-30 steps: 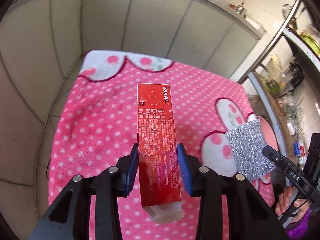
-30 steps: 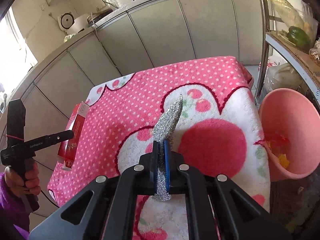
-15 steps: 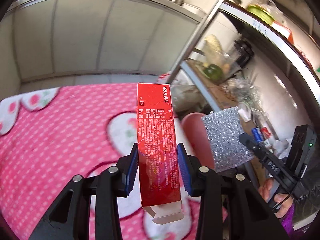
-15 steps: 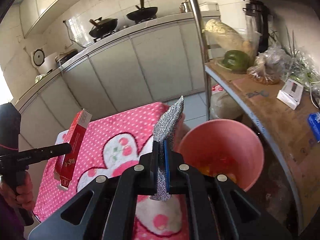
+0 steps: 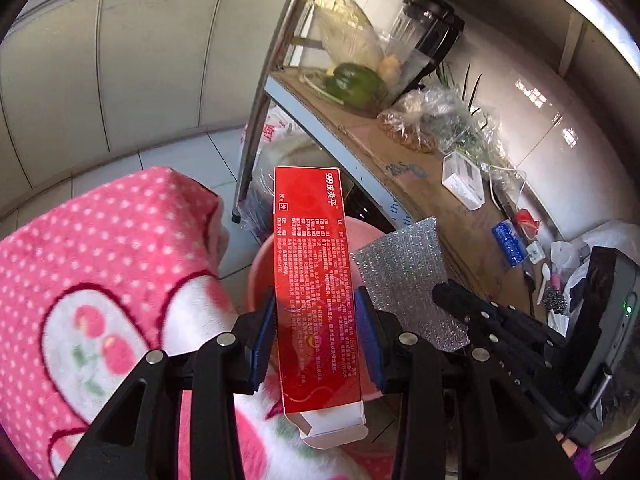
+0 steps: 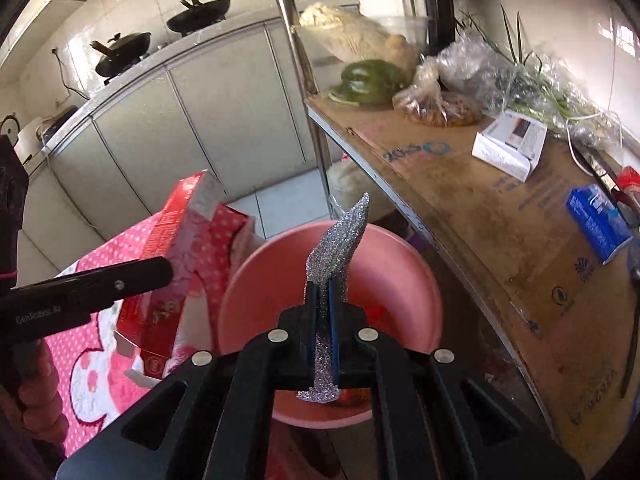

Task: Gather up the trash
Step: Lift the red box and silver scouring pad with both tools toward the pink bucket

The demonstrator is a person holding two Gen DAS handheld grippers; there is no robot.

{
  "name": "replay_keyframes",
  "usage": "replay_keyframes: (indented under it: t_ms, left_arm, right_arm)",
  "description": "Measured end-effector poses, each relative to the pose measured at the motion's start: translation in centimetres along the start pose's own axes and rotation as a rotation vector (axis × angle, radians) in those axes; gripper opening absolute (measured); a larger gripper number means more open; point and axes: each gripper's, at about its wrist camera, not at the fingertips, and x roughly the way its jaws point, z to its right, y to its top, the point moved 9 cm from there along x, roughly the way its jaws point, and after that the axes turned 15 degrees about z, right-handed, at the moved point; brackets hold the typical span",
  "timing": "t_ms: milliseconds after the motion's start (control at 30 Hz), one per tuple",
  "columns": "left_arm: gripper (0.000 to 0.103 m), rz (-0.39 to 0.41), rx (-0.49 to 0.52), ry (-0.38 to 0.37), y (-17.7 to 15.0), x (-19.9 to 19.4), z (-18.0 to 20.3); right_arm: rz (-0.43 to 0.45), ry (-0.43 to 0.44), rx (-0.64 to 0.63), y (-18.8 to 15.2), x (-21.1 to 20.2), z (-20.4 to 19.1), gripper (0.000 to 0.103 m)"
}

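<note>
Obs: both hands loaded, both close to the pink basin (image 6: 400,252) that sits on the floor between the blanket-covered table (image 5: 100,264) and the metal shelf (image 6: 460,208). Left gripper (image 5: 316,336) is clamped on the red carton (image 5: 316,292), pads on its two narrow sides, carton upright with its open white flap at the bottom. Right gripper (image 6: 322,320) is pinched tight on the silver foil pouch (image 6: 336,248), held edge-on so it stands up like a blade

Position: in the right wrist view the pouch hangs directly over the basin mouth. The carton sits just left of the basin rim, partly over the table edge; whether it clears the rim I cannot tell

Step in hand (my reading): drop both pieces in the basin. To do it well:
- release the pouch first, it is already over the opening
- bring the carton further over the basin before opening
- lower each piece near the rim before letting go, so nothing drifts

Materials:
- carton: thin glossy card, long rectangular, dense white print; likely empty and light, sides would dent under a hard squeeze
- pouch: flat, glittery, dimpled like bubble-lined foil; floppy, tip curls over, probably flutters when dropped
- basin: smooth pink plastic, round, wide mouth, some orange and red scraps at the bottom
- blanket: fluffy pink fleece, white dots
</note>
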Motion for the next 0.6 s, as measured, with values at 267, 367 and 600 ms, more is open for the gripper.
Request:
replay_keyframes:
  t_ms: [267,367,600]
  left_arm:
    - [0.038,-0.056,-0.009,-0.018,-2.4,4.6,1.5]
    - [0.044,-0.053,-0.013,-0.031,-2.8,5.2,2.2]
    - [0.054,-0.004,0.018,-0.031,-1.8,3.4,2.4]
  right_arm:
    - [-0.042,-0.035,-0.010,-1.3,1.3,1.0,0.006]
    - [-0.056,-0.037,-0.001,-1.6,1.6,1.3,0.007]
    - [-0.046,-0.055,-0.030,-1.0,1.0,1.3,0.008]
